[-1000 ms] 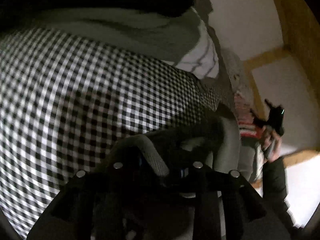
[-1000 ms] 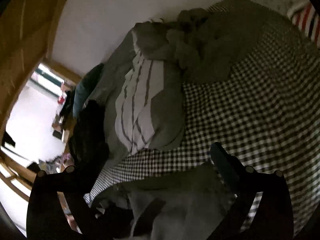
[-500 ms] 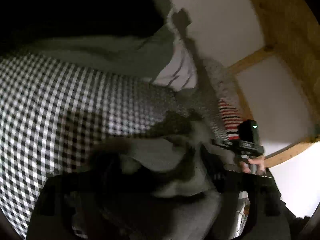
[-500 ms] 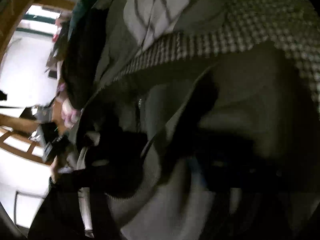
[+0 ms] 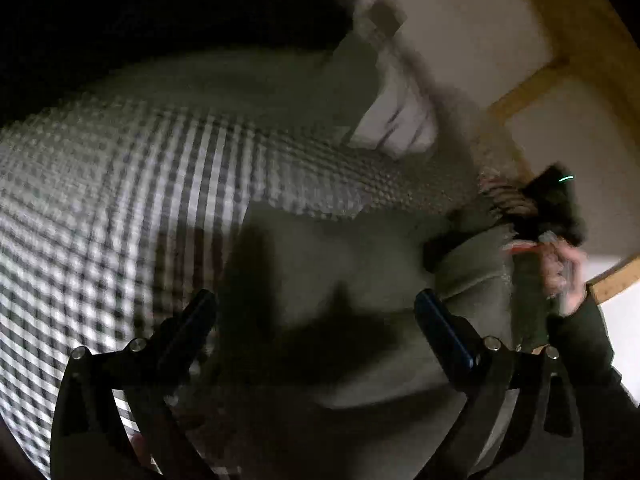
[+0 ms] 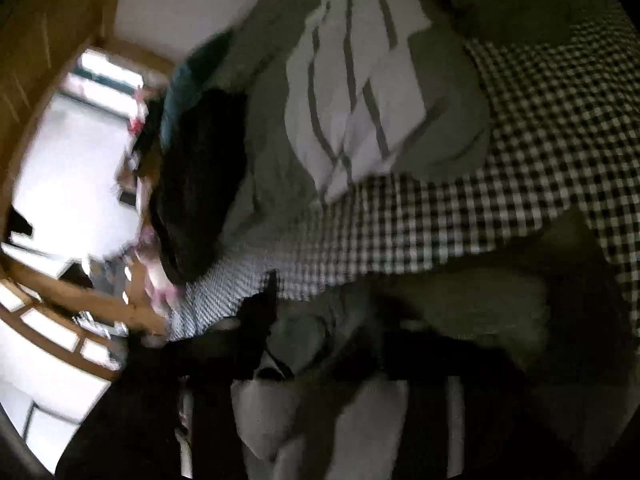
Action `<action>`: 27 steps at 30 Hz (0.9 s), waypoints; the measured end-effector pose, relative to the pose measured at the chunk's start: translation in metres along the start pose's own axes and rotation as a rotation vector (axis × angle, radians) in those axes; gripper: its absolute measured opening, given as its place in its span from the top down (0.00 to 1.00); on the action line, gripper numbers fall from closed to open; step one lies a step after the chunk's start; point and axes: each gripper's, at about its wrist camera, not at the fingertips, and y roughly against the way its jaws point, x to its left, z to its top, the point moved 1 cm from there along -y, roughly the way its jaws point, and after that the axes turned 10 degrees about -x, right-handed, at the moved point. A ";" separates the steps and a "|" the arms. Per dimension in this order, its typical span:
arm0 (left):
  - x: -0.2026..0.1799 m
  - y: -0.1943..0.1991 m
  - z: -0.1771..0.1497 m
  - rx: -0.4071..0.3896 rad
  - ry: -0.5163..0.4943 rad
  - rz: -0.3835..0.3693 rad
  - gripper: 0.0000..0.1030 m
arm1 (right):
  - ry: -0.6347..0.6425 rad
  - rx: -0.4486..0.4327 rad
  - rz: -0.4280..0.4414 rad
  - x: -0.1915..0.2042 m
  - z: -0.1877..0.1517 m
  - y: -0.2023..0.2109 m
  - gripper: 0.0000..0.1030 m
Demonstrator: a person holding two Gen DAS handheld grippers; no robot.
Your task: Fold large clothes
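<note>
Checked bedspread (image 5: 120, 200) under a grey garment (image 5: 340, 272), white wall (image 5: 460, 40) and wood frame (image 5: 532, 88) behind.
Left gripper (image 5: 316, 312) spread wide above the garment, gripping nothing. Right gripper (image 6: 332, 320): blurred, dark, cannot tell its state. Striped cloth (image 6: 352, 92) and a dark pile (image 6: 196, 184) lie further up the bedspread.

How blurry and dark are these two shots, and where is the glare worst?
Left wrist view: motion blur smears the checkered sheet; the open left gripper casts a dark shadow on the grey garment. Right wrist view: window area blown out, bottom underexposed, right gripper barely readable.
</note>
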 end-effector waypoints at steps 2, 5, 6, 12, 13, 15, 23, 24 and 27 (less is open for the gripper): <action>0.014 -0.014 0.000 0.053 0.090 -0.070 0.06 | -0.001 0.032 -0.008 0.000 0.000 0.001 0.50; 0.020 -0.010 0.005 0.018 0.100 -0.069 0.06 | 0.094 0.155 0.006 0.015 -0.014 -0.002 0.35; 0.020 -0.009 0.005 0.018 0.097 -0.073 0.06 | 0.132 0.184 0.012 0.020 -0.020 -0.002 0.34; 0.009 -0.022 0.001 0.009 0.018 0.058 0.06 | 0.198 0.205 0.010 0.029 -0.046 0.009 0.34; 0.010 -0.023 0.001 0.024 0.007 0.100 0.06 | 0.189 0.202 0.005 0.025 -0.047 0.010 0.34; 0.013 -0.028 -0.002 0.069 -0.007 0.143 0.06 | 0.150 0.189 0.005 0.014 -0.045 0.017 0.33; 0.023 -0.030 -0.012 0.097 -0.011 0.117 0.69 | 0.127 0.166 0.021 -0.004 -0.048 0.039 0.33; 0.024 -0.026 -0.009 0.079 0.022 0.084 0.90 | 0.130 0.172 0.022 -0.006 -0.050 0.040 0.33; 0.017 -0.010 0.002 0.023 0.020 0.045 0.91 | 0.126 0.189 0.011 -0.015 -0.055 0.040 0.33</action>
